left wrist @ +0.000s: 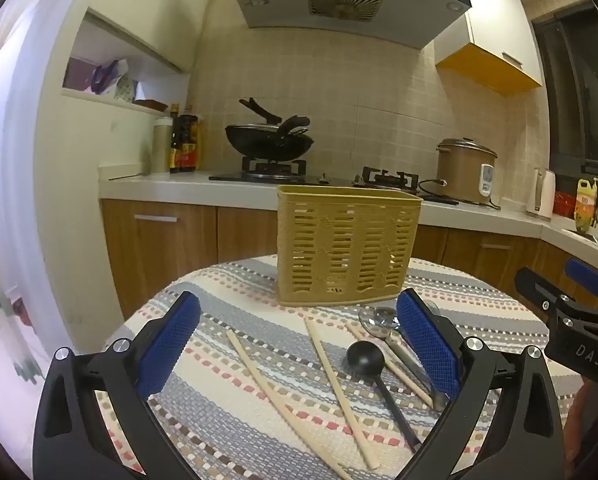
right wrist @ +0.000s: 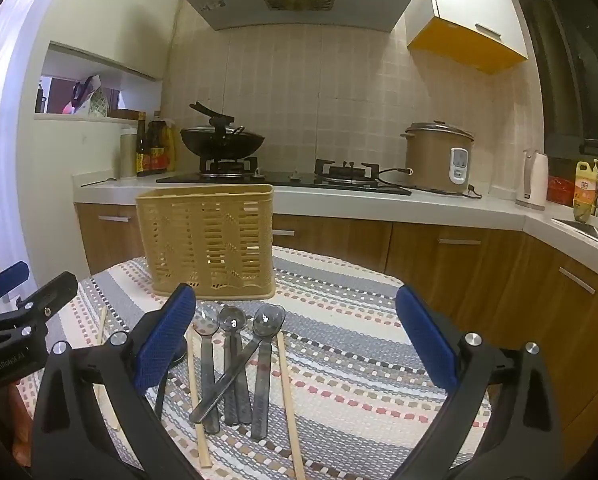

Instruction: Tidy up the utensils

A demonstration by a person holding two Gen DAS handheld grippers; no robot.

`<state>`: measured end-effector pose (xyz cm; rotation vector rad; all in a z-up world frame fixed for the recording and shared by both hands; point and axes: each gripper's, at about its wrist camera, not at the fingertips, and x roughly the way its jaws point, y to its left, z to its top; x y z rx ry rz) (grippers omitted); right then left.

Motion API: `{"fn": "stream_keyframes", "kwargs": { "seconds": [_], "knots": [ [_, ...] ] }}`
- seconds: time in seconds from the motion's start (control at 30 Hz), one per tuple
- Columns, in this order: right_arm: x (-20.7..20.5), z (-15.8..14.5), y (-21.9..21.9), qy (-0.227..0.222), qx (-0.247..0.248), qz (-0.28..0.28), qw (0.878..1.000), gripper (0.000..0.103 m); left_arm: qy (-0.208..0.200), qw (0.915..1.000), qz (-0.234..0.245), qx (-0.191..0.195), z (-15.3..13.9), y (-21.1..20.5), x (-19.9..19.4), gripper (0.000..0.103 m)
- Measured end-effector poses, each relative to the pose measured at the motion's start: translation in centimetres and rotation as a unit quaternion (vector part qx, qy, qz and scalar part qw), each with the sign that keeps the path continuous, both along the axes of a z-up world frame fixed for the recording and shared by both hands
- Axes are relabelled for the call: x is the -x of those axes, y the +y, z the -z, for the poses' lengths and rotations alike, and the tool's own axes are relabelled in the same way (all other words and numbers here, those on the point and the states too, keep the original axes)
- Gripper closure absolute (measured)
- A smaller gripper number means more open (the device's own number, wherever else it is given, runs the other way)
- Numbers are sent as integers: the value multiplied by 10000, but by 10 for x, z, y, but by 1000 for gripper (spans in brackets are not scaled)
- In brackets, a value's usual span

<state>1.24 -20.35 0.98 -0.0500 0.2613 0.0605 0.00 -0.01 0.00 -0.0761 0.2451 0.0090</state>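
A tan slotted utensil basket [left wrist: 347, 248] [right wrist: 209, 240] stands upright at the far side of a round table with a striped woven cloth [left wrist: 227, 412] [right wrist: 339, 360]. In front of it lie several wooden chopsticks [left wrist: 341, 388] [right wrist: 289, 408], several metal spoons [right wrist: 265, 364] [left wrist: 379, 322] and a black ladle [left wrist: 365, 356]. My left gripper [left wrist: 299, 344] hovers open over the chopsticks and ladle, holding nothing. My right gripper [right wrist: 295, 338] hovers open over the spoons, with nothing between its blue pads [right wrist: 163, 344].
Behind the table runs a kitchen counter [right wrist: 379, 204] with a gas hob, a black wok [left wrist: 269, 142], a rice cooker [right wrist: 439, 156], bottles and a kettle. Wooden cabinet doors sit below. Each gripper shows at the edge of the other's view.
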Motion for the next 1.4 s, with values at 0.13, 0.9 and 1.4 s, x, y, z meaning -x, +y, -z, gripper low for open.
{"fn": "stream_keyframes", "kwargs": {
  "seconds": [0.13,0.9,1.4],
  "knots": [
    [2,-1,-4,-87,-52,28,9999,8,-33,10000,-17,19,0,2,1,7],
    [6,-1,-1,-173,-39,14,9998,8,-88,9999,2,101,-3,1,5,7],
    [4,2,-3,-144,-77,31,9999,8,-84,9999,6,113,-1,3,4,8]
  ]
}}
